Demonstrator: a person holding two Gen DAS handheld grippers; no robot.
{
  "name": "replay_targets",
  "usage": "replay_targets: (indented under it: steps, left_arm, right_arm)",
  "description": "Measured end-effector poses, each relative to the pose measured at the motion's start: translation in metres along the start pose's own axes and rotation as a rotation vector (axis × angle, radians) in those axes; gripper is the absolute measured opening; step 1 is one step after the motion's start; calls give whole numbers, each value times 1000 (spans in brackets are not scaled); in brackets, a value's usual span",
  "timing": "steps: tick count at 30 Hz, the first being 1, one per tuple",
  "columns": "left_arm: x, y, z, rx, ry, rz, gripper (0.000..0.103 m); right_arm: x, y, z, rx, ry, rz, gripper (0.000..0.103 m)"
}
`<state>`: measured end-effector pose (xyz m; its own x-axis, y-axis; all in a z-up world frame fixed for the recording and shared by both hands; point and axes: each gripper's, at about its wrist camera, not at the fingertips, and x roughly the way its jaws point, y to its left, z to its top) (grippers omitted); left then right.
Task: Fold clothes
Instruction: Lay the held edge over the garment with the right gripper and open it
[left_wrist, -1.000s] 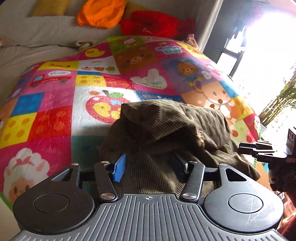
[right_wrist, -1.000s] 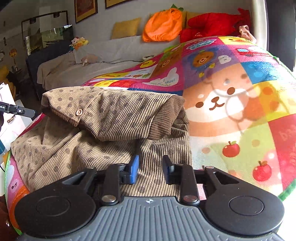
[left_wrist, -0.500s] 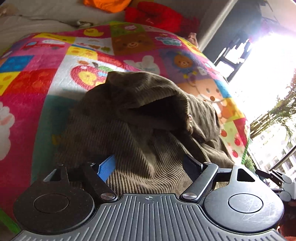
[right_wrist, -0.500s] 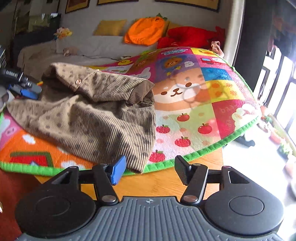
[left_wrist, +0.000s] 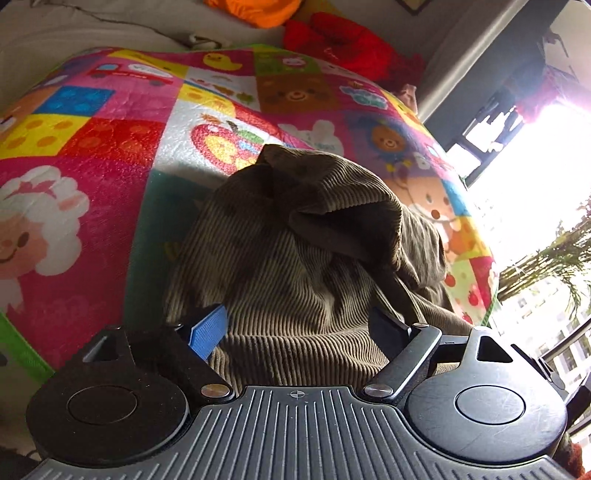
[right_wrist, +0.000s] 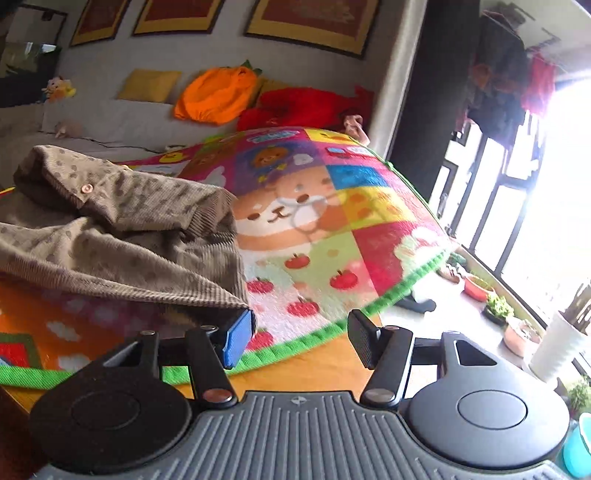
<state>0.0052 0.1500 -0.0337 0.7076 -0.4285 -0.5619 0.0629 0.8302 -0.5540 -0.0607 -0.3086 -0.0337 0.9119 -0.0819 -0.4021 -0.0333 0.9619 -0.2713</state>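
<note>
A brown dotted corduroy garment (left_wrist: 295, 266) lies partly folded on a colourful patchwork mat (left_wrist: 110, 147). Its upper part is doubled over the lower part. My left gripper (left_wrist: 297, 328) is open, its fingers spread over the garment's near edge, holding nothing. In the right wrist view the garment (right_wrist: 122, 236) lies left of centre on the mat (right_wrist: 332, 229), a button showing on the folded flap. My right gripper (right_wrist: 299, 339) is open and empty at the garment's near right corner, above the mat's green border.
The mat covers a wooden table (right_wrist: 317, 373) whose edge shows under the right gripper. A sofa (right_wrist: 110, 122) behind holds orange (right_wrist: 218, 96), red and yellow cushions. Windows and potted plants (right_wrist: 498, 306) are at the right.
My right gripper opened, let go of the garment and pulled back to the table's edge. My left gripper opened wider and moved in over the garment's near edge.
</note>
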Motion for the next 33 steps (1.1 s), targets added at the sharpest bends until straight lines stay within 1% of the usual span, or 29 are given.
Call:
replay_targets:
  steps: [2,3,5,6,9,12,14,16,18,21,22,23,24,27,28,30,31,33]
  left_arm:
    - [-4,-3,-1,20,1,24,88]
    - [-5,-4,0,33,4,41,88]
    - [-10,-8,-1,61,11,86,92]
    - [-13,-10,0,75,8,80,92]
    - [-19,-20,7,111,-15,-4,94]
    - [-12,-37,19,135,-40,-115,94]
    - [2,-46,26,150,-28,-168,94]
    - [20,-50,29,154,-5,-187,94]
    - [38,-50,30,141,23,-178,94]
    - [57,-35,29,104,60,-117,94]
    - [58,-26,28,97,61,-100,94]
    - [58,-18,27,89,62,-83,90]
    - [56,-12,27,80,60,-73,90]
    - [40,2,30,60,33,-24,90]
    - [37,6,30,59,28,-17,89]
    - [30,9,32,51,21,-2,89]
    - [27,8,33,49,17,7,88]
    - [21,3,35,53,6,14,89]
  right_arm:
    - [-2,-10,-12,27,46,-41,55]
    - [-4,-15,-18,48,63,-42,55]
    - [-14,-25,-25,98,67,-11,55]
    - [-20,-28,-26,119,57,20,55]
    - [-31,-33,-17,164,12,109,58]
    - [-23,-30,11,221,-37,212,58]
    - [-4,-27,32,301,-35,325,58]
    - [24,-19,47,380,-6,451,58]
    - [51,-2,57,393,32,521,58]
    - [79,29,61,303,102,521,58]
    - [85,38,60,263,126,509,58]
    - [88,45,57,218,144,482,58]
    - [90,50,54,176,159,456,58]
    - [88,47,41,89,177,382,61]
    - [87,41,40,87,186,366,61]
    - [83,34,36,42,185,287,63]
    - [82,29,35,39,184,272,63]
    - [78,19,36,70,188,277,63]
